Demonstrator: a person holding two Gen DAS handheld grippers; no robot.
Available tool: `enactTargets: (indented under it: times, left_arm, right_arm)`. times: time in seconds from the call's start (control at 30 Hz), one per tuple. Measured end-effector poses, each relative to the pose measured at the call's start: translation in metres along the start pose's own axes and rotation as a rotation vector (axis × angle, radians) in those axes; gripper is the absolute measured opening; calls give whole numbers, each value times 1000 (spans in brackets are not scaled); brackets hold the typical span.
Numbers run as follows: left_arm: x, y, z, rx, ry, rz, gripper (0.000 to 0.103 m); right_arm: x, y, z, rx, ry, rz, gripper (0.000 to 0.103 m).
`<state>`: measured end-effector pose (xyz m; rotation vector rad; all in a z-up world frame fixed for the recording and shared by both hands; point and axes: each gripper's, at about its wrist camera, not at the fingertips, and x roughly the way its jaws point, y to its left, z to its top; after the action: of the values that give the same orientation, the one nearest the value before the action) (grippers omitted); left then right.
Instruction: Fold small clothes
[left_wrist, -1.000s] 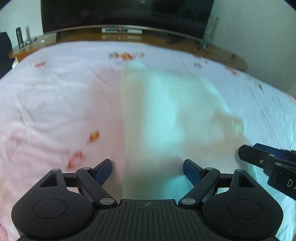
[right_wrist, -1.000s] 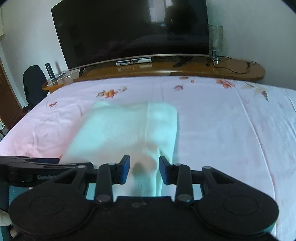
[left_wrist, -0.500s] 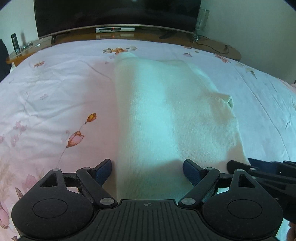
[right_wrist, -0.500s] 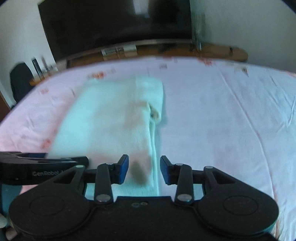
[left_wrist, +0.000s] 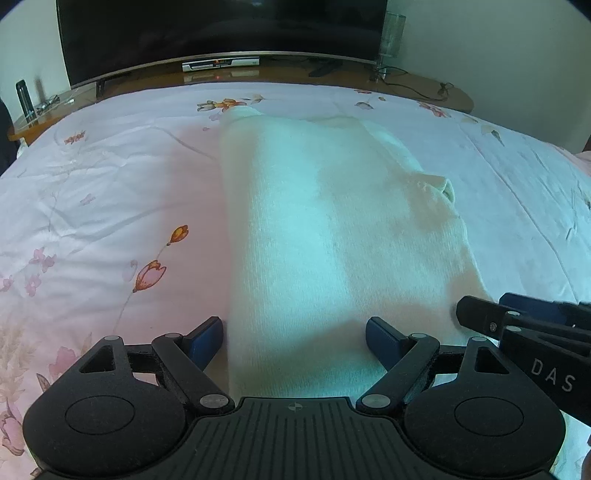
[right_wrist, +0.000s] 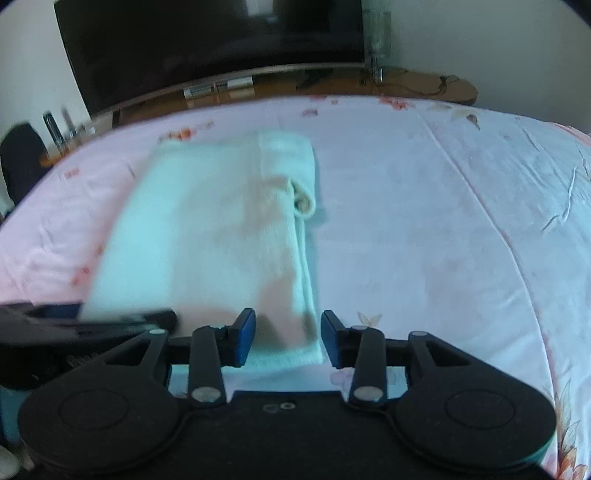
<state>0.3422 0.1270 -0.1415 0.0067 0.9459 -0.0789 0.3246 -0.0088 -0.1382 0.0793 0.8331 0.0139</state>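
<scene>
Both tools sit at the near hem of the garment (left_wrist: 332, 240), which looks like the pause between folds: the sides are already turned in, and the likely next move is to grip that near hem at its two corners and carry it away toward the far end. The left tool (left_wrist: 294, 338) is spread wide, its two blue pads straddling the garment's near left part, nothing between them gripped. The right tool (right_wrist: 288, 338) is narrower but parted, its pads flanking the garment's near right corner without pinching it; this view is blurred, so whether a pad touches cloth is hard to say. For the lift, each tool would need to drop onto the hem and close on all layers, or the loose right edge may slip out. The garment is a pale, ribbed knit, lying flat in a long rectangle on the bed (left_wrist: 92, 192), with a small rolled cuff poking out midway along its right edge. Beyond its far end stands the TV (left_wrist: 221, 29).
</scene>
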Motion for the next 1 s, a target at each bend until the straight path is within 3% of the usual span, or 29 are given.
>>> enactTargets:
  times: [0.2, 0.47, 0.53, 0.67, 1.0]
  left_arm:
    - [0, -1, -1, -12, 3, 7, 84]
    - [-5, -4, -3, -27, 7, 37, 84]
    - [-9, -6, -5, -26, 0, 48, 84]
    - [-18, -8, -8, -29, -9, 51, 84]
    - [-53, -14, -21, -40, -39, 59, 84]
  right_arm:
    - [16, -4, 0, 1, 56, -25, 42]
    - [13, -7, 1, -21, 54, -7, 46]
    - [8, -9, 0, -16, 44, 1, 46]
    - [-4, -11, -4, -34, 20, 12, 55]
    - [-34, -19, -12, -44, -10, 68, 60]
